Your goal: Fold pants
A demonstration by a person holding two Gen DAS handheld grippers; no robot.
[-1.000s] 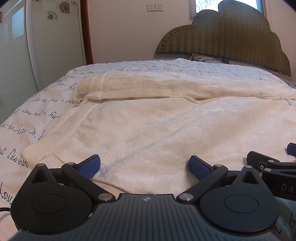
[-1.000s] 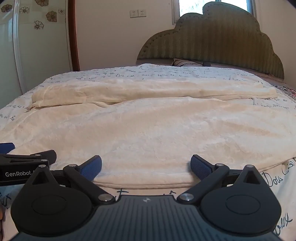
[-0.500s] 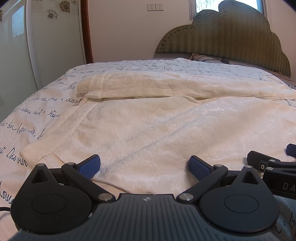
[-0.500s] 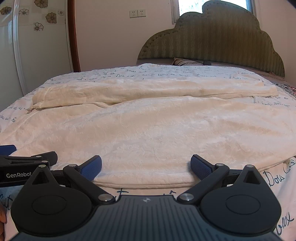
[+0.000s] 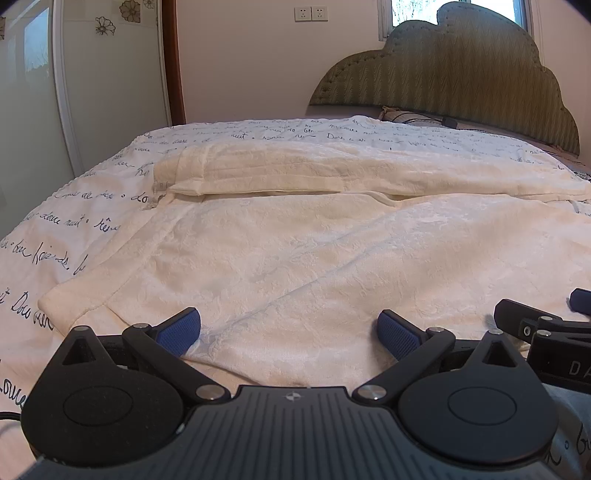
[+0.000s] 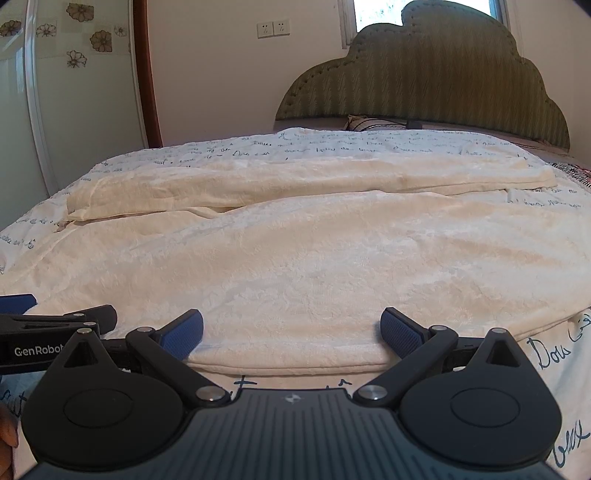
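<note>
We note the cream plush pants [image 5: 332,251] spread flat across the bed [image 5: 74,236], soft, limp and light by our judgement, best pinched at the near edge, left gripper [image 5: 289,328] and right gripper [image 6: 291,328] both wide and empty.

Soft daylight from window [image 5: 406,14], sharp focus, fisheye bending, dark vignetted corners

Cream fleece pants [image 5: 314,258] are lying flat across the bed, one leg stretching nearest, the other [image 6: 295,181] lying beyond it (a narrow gap showing between them), waistband sitting at the left.
</note>
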